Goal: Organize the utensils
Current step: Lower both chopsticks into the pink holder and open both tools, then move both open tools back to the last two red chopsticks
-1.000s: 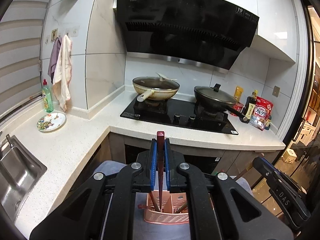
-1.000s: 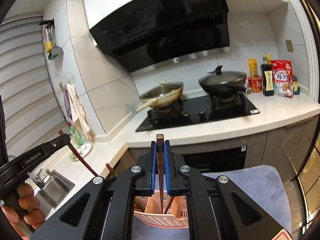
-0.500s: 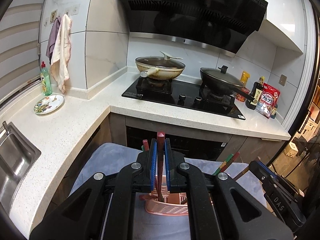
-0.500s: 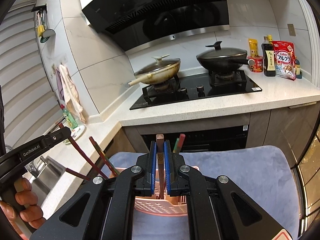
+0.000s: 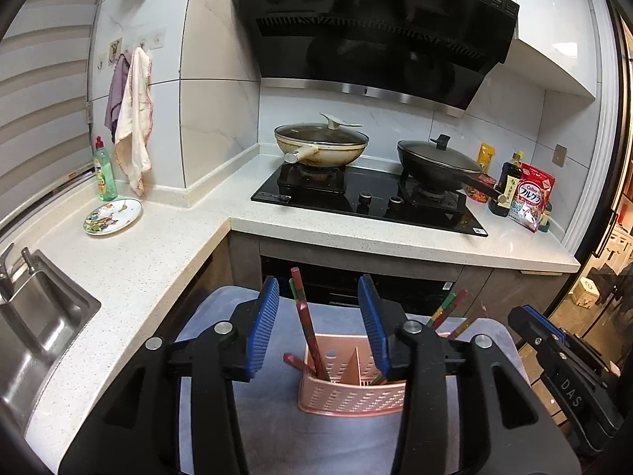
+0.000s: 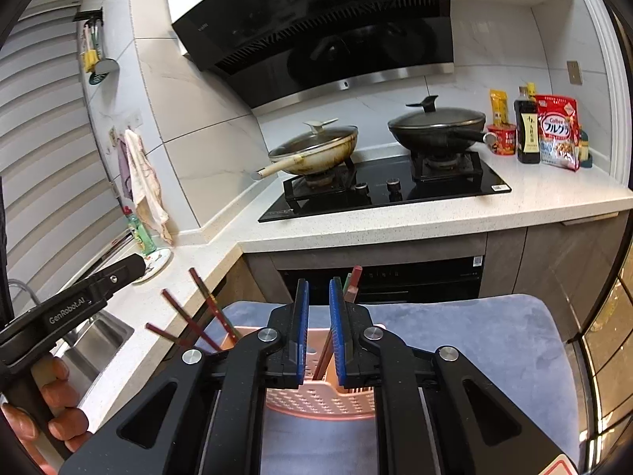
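Chopsticks [image 5: 307, 324] slim, lacquered, leaning in perforated pink plastic basket [image 5: 348, 396]; soft grey mat [image 5: 277, 407].

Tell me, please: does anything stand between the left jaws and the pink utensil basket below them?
Only chopsticks. The left gripper is open above the pink basket, and a red chopstick already standing in its left compartment rises between the jaws. Nothing else visible blocks the way.

Bright, even indoor light fills both views, sharp all over. Heavy fisheye bending curves the walls, with black vignette at the corners. Soft glare sits on the hood [image 5: 379, 27] and the hob [image 6: 387, 190]; warm glow spills in at far right.
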Motion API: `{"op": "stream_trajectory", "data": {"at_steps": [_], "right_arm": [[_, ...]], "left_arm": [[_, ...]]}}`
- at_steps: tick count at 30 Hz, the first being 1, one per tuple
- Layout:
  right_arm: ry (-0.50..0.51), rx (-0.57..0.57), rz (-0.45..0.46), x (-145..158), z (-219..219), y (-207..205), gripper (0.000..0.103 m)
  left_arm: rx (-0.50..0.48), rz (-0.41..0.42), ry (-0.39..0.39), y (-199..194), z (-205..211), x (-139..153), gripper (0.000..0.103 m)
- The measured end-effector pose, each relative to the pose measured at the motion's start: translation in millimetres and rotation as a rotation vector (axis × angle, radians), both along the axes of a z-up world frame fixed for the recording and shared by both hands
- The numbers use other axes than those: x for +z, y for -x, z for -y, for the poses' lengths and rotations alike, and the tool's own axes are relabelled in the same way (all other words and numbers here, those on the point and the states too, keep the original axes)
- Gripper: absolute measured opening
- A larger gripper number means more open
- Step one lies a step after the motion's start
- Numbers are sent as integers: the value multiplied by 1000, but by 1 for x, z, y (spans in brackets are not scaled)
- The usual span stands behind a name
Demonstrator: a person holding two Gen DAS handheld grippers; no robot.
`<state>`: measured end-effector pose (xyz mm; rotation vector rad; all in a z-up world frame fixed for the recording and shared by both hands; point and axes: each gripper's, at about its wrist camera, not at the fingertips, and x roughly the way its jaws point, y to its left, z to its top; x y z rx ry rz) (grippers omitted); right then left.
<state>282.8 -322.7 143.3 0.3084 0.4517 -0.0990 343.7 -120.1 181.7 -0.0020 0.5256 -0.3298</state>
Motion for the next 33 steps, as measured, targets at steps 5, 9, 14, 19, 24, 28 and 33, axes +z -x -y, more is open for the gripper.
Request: {"op": "stream_trajectory", "data": {"at_steps": [5, 9, 14, 19, 24, 28, 33], "right_arm": [[9, 10, 9, 5, -8, 27, 18], [19, 18, 13, 11, -15, 55, 20], [37, 30, 10, 12, -28, 92, 28], [84, 42, -24, -3, -47, 128, 28], [79, 64, -72, -28, -63, 159, 28], [69, 76, -103, -43, -72, 177, 28], [50, 86, -144, -62, -81, 195, 28]], "left_arm": [[10, 17, -37, 27, -3, 7, 49], [14, 22, -51, 49, -8, 11, 50], [22, 34, -94, 84, -14, 8, 57], [23, 14, -100, 114, -26, -7, 57], [29, -25, -105, 137, -39, -24, 57], [34, -48, -113, 155, -48, -39, 57], [39, -83, -128, 171, -60, -58, 57]]}}
